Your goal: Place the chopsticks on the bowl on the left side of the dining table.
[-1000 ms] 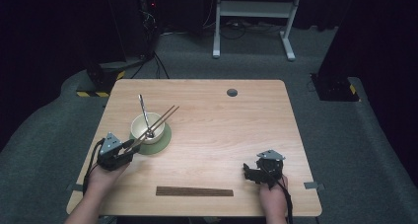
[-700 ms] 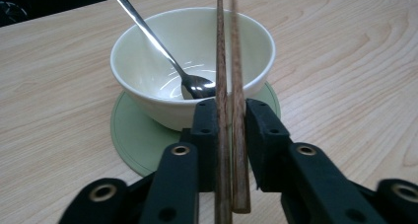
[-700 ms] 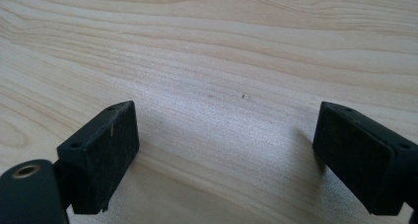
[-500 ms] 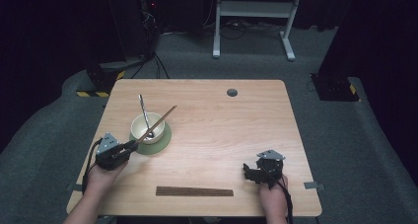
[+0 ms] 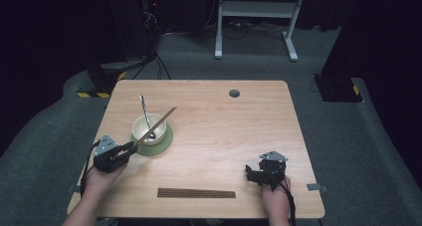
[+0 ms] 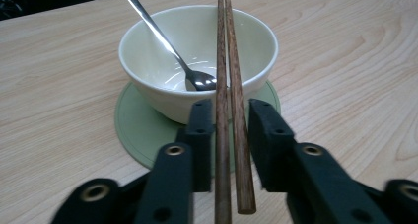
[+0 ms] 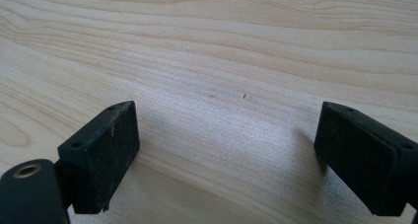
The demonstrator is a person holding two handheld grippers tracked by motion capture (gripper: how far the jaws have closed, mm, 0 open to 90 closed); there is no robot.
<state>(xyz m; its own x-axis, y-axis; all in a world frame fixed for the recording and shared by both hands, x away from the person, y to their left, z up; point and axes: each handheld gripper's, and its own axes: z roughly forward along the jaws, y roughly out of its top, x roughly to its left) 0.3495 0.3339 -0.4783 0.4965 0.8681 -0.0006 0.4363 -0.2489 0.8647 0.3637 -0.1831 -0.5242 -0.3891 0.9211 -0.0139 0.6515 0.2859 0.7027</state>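
The left gripper [image 6: 224,130] has just been opening its jaws; two slim dark-brown chopsticks [image 6: 227,86] lie loose between them, across the bowl [image 6: 197,56] rim ahead. Right gripper [image 7: 224,160] gapes over bare surface [image 7: 222,46].

pair of dark brown wooden chopsticks [image 6: 227,86], side by side, touching along their length. far ends rest across the rim of a cream bowl [image 6: 148,51]; near ends lie between the left claw [image 6: 230,130] jaws, above the green coaster [image 6: 133,130]. in the high view they run diagonally over the bowl.
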